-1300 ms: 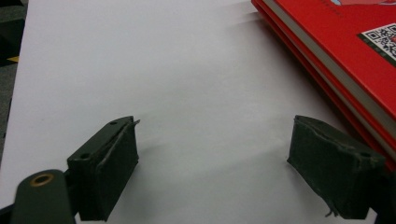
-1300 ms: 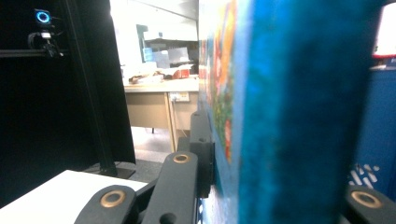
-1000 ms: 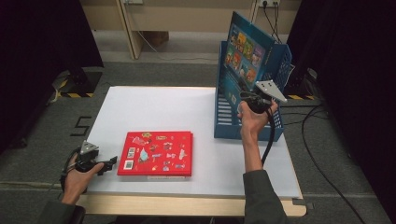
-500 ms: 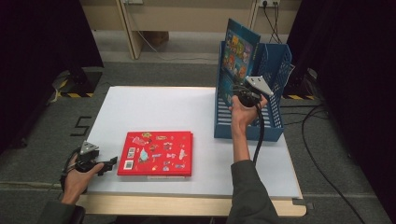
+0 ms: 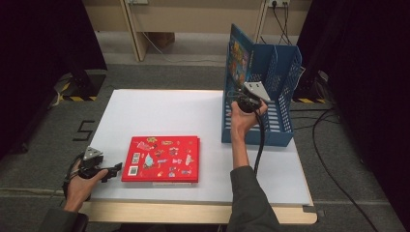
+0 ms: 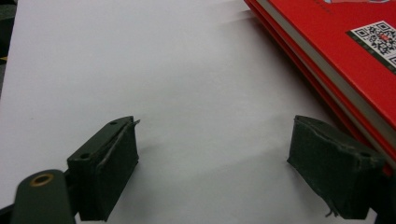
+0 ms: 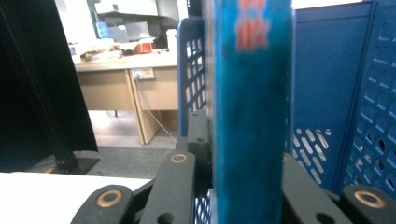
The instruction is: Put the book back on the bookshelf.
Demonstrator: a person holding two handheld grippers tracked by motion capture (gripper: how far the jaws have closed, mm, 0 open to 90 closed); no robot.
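Nearest the person, the left gripper [image 5: 115,169] rests on the white table top [image 5: 159,113] at its front left corner, its jaws spread wide with nothing between them. In the left gripper view the right-hand pad [image 6: 334,170] stands just beside the edge of the flat red hardcover picture book [image 5: 161,158], which lies face up near the front edge of the table.

Farther along, on the right side, the right gripper [image 5: 238,100] holds a tall blue picture book [image 5: 238,57] upright. Its jaws are clamped on the book's lower part, as the right gripper view shows, with the blue cover [image 7: 250,116] pressed between both pads. The book stands at the left end of the blue perforated plastic file rack [image 5: 283,96], apparently in its leftmost slot, though whether its bottom edge has reached the rack floor cannot be told.

The work in hand seems to be seating this book in the rack. Several things could go wrong. If the jaws let go before the book bottoms out, it may drop and jolt. If it leans outward on release, it could tip over the rack's low front. A sideways push against the wall might slide the light rack along the table. The grip sits low, so the tall upper part can sway.
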